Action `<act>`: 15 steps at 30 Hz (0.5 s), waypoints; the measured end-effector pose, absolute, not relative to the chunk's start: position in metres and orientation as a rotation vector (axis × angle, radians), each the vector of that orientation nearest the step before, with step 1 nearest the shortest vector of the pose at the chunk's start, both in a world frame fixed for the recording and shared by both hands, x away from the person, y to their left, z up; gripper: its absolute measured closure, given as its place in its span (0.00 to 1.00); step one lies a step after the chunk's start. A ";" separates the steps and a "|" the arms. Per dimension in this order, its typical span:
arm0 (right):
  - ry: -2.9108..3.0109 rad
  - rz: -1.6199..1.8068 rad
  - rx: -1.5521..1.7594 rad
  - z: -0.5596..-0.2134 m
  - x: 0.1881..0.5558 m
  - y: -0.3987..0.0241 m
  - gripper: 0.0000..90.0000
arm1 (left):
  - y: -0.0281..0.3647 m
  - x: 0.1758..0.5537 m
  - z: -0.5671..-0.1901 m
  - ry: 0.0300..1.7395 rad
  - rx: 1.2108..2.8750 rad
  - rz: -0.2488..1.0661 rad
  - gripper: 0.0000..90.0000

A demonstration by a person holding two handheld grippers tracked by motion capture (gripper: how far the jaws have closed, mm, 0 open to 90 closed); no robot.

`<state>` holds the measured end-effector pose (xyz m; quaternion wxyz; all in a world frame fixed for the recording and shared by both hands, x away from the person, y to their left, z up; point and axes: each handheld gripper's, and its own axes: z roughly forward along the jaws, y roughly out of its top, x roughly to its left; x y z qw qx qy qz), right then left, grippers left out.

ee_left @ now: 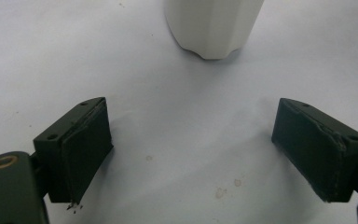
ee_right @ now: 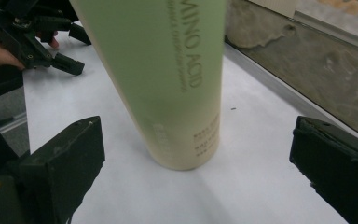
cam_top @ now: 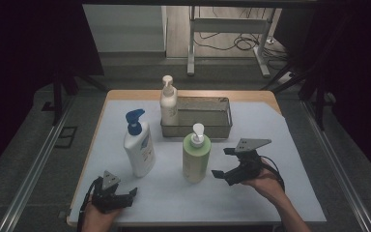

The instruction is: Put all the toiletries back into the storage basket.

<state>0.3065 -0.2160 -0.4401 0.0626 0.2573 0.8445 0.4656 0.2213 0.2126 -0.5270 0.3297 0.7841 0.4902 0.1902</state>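
Nearest the front edge of the bench, the left claw (cam_top: pixel 131 194) rests low on the white sheet covering the bench (cam_top: pixel 251 203), its jaws spread wide with nothing between them; in the left gripper view the base of the white pump bottle with the blue head (ee_left: pixel 213 28) stands ahead of it, well apart. A little farther in, on the other side, the right claw (cam_top: pixel 224 162) hangs tipped on its side, jaws also wide and empty, facing the tall pale green pump bottle with the white dispenser (cam_top: pixel 194 155).

That bottle stands upright near the middle of the sheet, its long axis vertical, and it lies just to the left of the right claw, directly between the parted jaws in the right gripper view (ee_right: pixel 168 79) but not touching either one. The right hand is clearly the nearer; I'd judge a short push forward would bring the jaws around the lower body.

Beyond it sits a grey rectangular metal tray (cam_top: pixel 224 126), and a cream pump bottle (cam_top: pixel 168 104) stands at its left end; I cannot tell whether inside or just beside it. The sheet is matt, faintly stained. Behind the bench the room is dim: grey floor, a white table frame, loose cables.
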 end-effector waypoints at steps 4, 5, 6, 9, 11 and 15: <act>2.575 1.409 0.764 -0.440 0.306 -0.206 0.04 | 0.213 0.221 -0.527 1.283 2.050 0.498 0.13; 2.574 1.408 0.763 -0.440 0.306 -0.203 0.04 | 0.213 0.221 -0.527 1.283 2.051 0.498 0.13; 2.574 1.401 0.757 -0.440 0.307 -0.200 0.04 | 0.213 0.221 -0.527 1.283 2.051 0.499 0.13; 2.576 1.405 0.748 -0.439 0.307 -0.192 0.04 | 0.213 0.221 -0.527 1.281 2.052 0.499 0.13; 2.569 1.398 0.734 -0.438 0.308 -0.187 0.04 | 0.213 0.221 -0.527 1.281 2.050 0.499 0.13; 2.560 1.387 0.710 -0.435 0.308 -0.179 0.04 | 0.212 0.221 -0.527 1.282 2.049 0.500 0.13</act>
